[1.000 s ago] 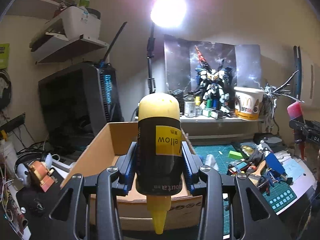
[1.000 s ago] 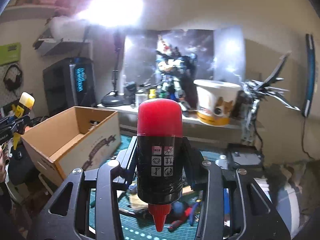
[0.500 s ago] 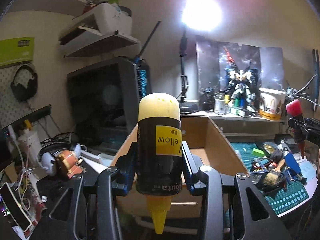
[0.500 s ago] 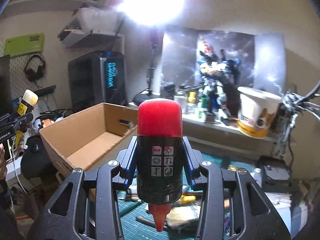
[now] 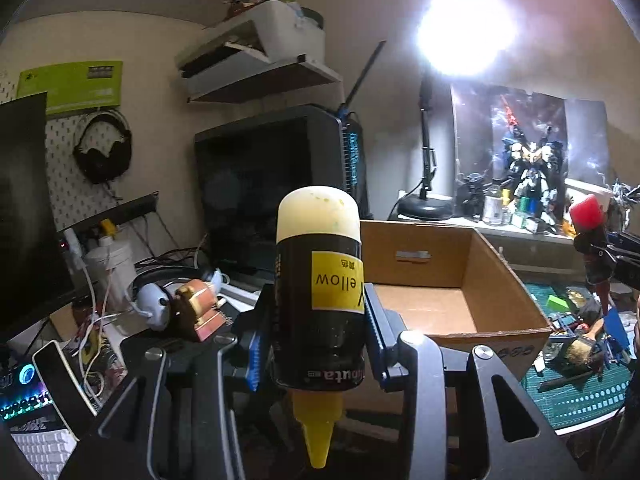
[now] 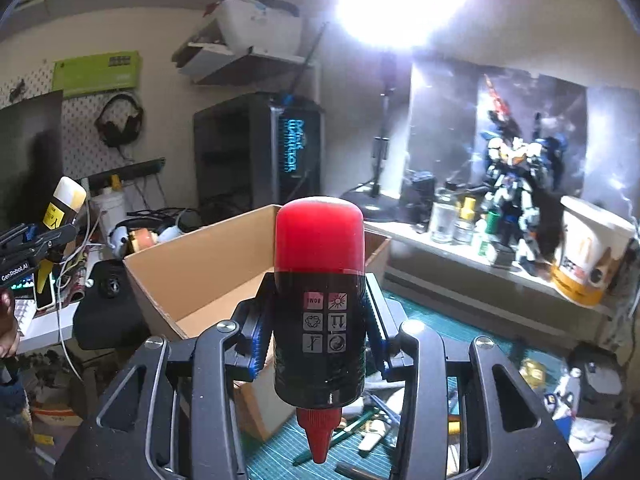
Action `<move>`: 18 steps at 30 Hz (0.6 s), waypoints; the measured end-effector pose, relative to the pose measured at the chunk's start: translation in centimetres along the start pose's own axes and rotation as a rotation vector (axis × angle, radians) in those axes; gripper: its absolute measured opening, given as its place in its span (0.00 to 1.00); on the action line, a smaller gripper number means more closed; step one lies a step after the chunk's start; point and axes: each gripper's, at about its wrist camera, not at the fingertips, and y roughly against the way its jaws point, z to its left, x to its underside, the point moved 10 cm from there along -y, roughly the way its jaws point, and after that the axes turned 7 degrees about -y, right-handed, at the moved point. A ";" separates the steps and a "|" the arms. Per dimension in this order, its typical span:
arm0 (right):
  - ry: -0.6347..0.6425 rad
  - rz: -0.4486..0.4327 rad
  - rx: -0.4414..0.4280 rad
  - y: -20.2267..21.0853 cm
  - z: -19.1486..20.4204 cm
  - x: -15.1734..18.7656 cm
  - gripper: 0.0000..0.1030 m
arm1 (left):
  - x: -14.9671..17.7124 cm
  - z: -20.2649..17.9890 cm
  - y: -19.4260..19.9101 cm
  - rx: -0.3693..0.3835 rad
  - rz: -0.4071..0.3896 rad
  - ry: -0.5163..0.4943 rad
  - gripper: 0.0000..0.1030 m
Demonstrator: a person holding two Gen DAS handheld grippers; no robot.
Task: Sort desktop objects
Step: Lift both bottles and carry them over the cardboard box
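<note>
left hand-held gripper (image 5: 318, 336) around yellow bottle (image 5: 319, 300)

A bright lamp (image 5: 464, 32) on a thin black stand glared against the beige wall (image 5: 160, 32). A white pegboard (image 5: 72, 184) held black headphones (image 5: 103, 152); a wall shelf (image 5: 264, 76) carried a white printer (image 5: 292, 30). A dark poster (image 6: 532, 120) backed a ledge (image 6: 500, 276) above the green cutting mat (image 5: 580, 396).

Glossy plastic yellow bottle (image 5: 319, 312) & red bottle (image 6: 319, 312); matt cardboard box (image 5: 492, 264)

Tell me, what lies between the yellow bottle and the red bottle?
The open cardboard box lies between the yellow bottle and the red bottle; the right wrist view shows it.
</note>
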 end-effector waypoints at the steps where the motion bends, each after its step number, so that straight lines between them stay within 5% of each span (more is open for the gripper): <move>1: 0.004 0.000 -0.007 -0.2 0.3 0.0 0.37 | 0.1 0.2 0.0 -0.005 0.002 0.001 0.39; 18: 0.008 0.025 -0.150 -1.3 4.0 -0.3 0.37 | -0.9 -1.5 -0.2 0.053 0.006 -0.009 0.39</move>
